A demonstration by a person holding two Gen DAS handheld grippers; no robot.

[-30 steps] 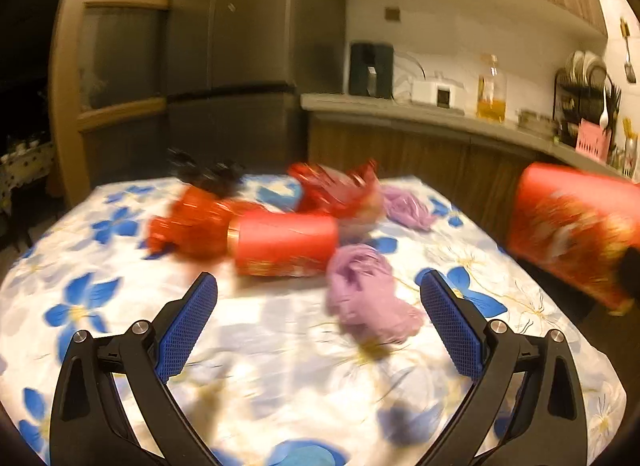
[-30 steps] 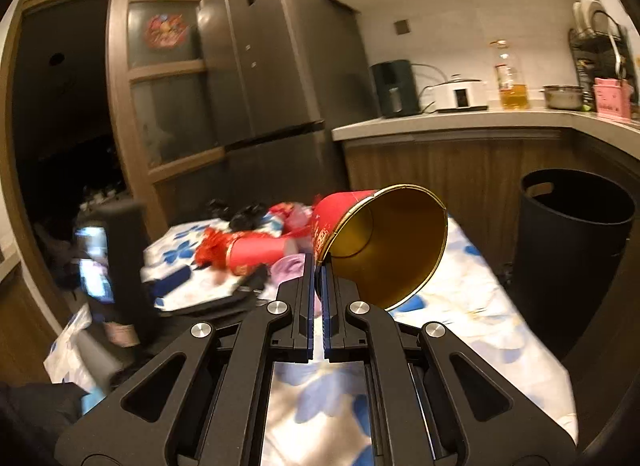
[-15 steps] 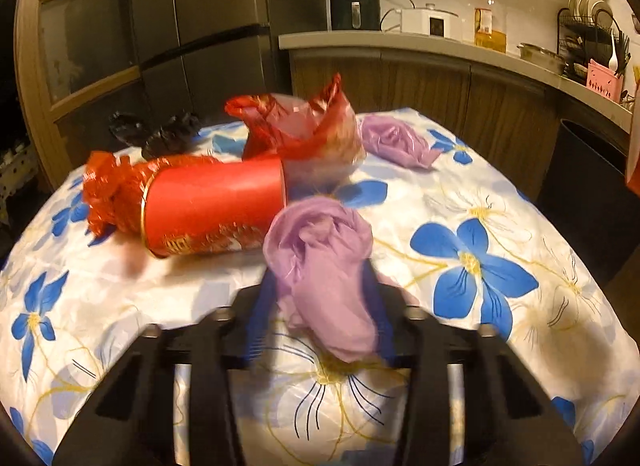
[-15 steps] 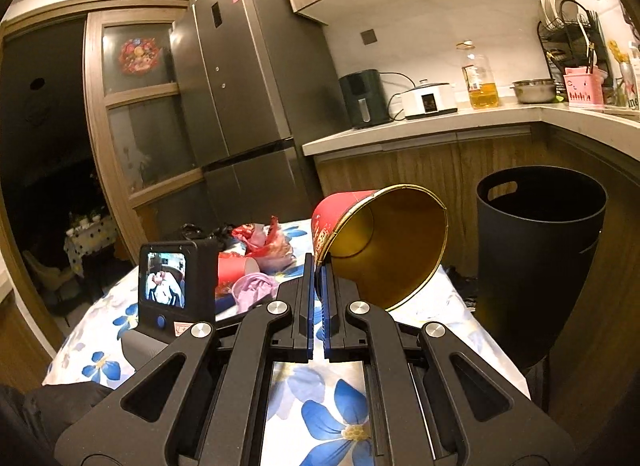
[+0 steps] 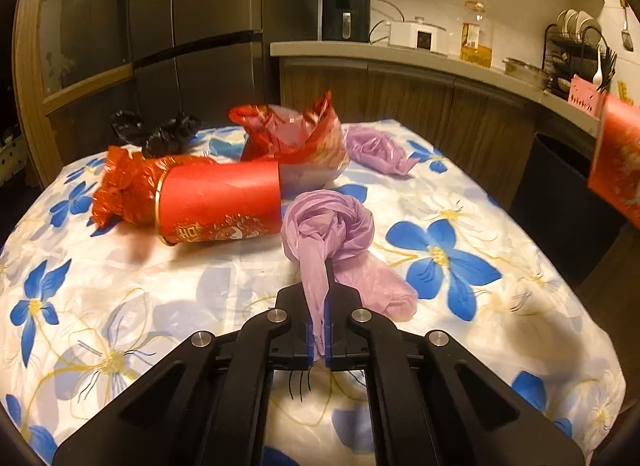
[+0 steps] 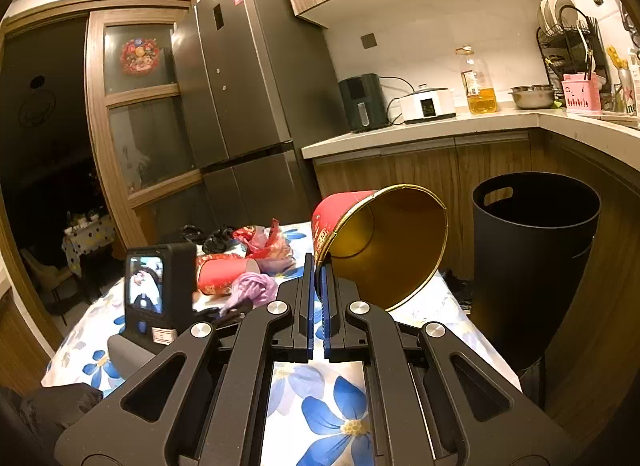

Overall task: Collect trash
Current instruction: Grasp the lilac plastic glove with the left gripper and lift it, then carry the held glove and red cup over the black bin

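My left gripper (image 5: 319,306) is shut on a crumpled purple plastic bag (image 5: 332,229) over the floral tablecloth (image 5: 120,298). Beyond it lie a red paper cup on its side (image 5: 218,207), red wrappers (image 5: 124,181), a red-and-clear bag (image 5: 296,141), a second purple bag (image 5: 376,147) and black bags (image 5: 156,129). My right gripper (image 6: 319,270) is shut on the rim of a red paper cup with a gold inside (image 6: 384,242), held tilted in the air to the left of the black trash bin (image 6: 532,266). That cup also shows in the left wrist view (image 5: 618,157).
The bin stands on the floor at the table's right edge, next to wooden cabinets (image 6: 420,169). A counter (image 5: 400,57) with appliances runs behind. A fridge (image 6: 248,105) stands at the back left. The left gripper's camera body (image 6: 156,290) sits over the table.
My left gripper moved forward and shut on the near purple bag, then lifted it slightly. My right gripper carried the held cup up and towards the bin.
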